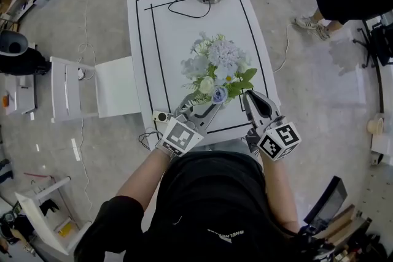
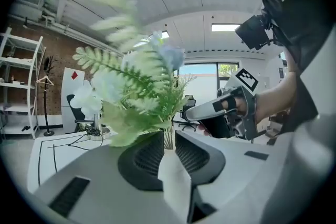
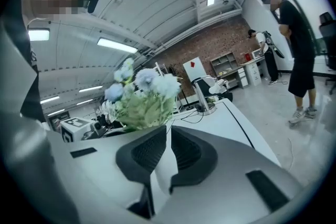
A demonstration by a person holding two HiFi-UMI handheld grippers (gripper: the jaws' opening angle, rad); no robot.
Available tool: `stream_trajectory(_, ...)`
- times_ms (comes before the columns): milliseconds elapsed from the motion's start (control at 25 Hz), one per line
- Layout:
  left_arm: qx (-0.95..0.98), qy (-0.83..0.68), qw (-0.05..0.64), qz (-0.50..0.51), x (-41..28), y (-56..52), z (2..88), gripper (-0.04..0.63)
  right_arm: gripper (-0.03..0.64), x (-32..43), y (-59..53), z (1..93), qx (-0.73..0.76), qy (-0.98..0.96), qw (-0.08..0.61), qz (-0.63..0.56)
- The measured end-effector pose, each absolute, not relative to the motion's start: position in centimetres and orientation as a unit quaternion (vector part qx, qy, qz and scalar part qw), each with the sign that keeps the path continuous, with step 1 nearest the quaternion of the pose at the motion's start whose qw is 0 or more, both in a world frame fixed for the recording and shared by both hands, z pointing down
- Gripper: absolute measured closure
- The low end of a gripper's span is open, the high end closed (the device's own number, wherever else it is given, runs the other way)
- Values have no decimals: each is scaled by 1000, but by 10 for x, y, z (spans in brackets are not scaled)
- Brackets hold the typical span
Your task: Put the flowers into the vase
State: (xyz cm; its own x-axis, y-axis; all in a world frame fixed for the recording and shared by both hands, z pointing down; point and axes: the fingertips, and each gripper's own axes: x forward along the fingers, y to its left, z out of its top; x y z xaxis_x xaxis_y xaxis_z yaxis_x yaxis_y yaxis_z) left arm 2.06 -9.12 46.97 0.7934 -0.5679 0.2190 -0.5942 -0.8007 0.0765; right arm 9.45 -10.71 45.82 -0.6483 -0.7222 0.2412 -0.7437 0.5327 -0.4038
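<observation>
Standing over the near half of the white bench [image 1: 166, 27], the flowers [image 1: 218, 67] are a full bunch of pale blue and white heads with fern and green leaves. Their stems [image 2: 168, 140] run down between the jaws of the left tool [image 1: 206, 108]. In the left gripper view those jaws stand only a little apart, with the thin bundle of stems pinched near their tips, so the whole bunch hangs from that one narrow hold. The right tool [image 1: 249, 96] is just beside the bunch on its right, its jaws drawn almost together with nothing between them. No vase shows in any view. It may sit hidden under the foliage, but I cannot tell.

The step in hand looks like carrying or lowering the bunch by its stems. To do it well, the left grip should be firm and low on the stems, since the heavy heads above will tip the bunch if the hold slackens. Keep the stems upright and bring them straight down into the vase's mouth, not at a slant. The right tool could steady the bunch from the side, or hold the vase, before the left lets go. Release only once the stems rest on something.
</observation>
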Motion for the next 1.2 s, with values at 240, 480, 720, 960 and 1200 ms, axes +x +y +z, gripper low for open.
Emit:
stream_trajectory(240, 942, -312, 83, 87, 19, -91, 469, 545, 559, 68, -91, 472, 365, -898, 75, 235)
stream_trajectory(480, 941, -311, 105, 85, 17, -88, 473, 509, 532, 67, -92, 477, 358, -899, 77, 240)
stream_trajectory(720, 934, -320, 132, 86, 12, -82, 482, 459, 532, 69, -92, 477, 359, -898, 75, 243)
stream_trajectory(960, 929, -327, 150, 88, 7, -75, 488, 416, 532, 70, -89, 474, 354, -901, 69, 241)
stream_trajectory(1200, 921, -340, 154, 107, -1, -65, 497, 408, 532, 75, -87, 476, 358, -900, 69, 241)
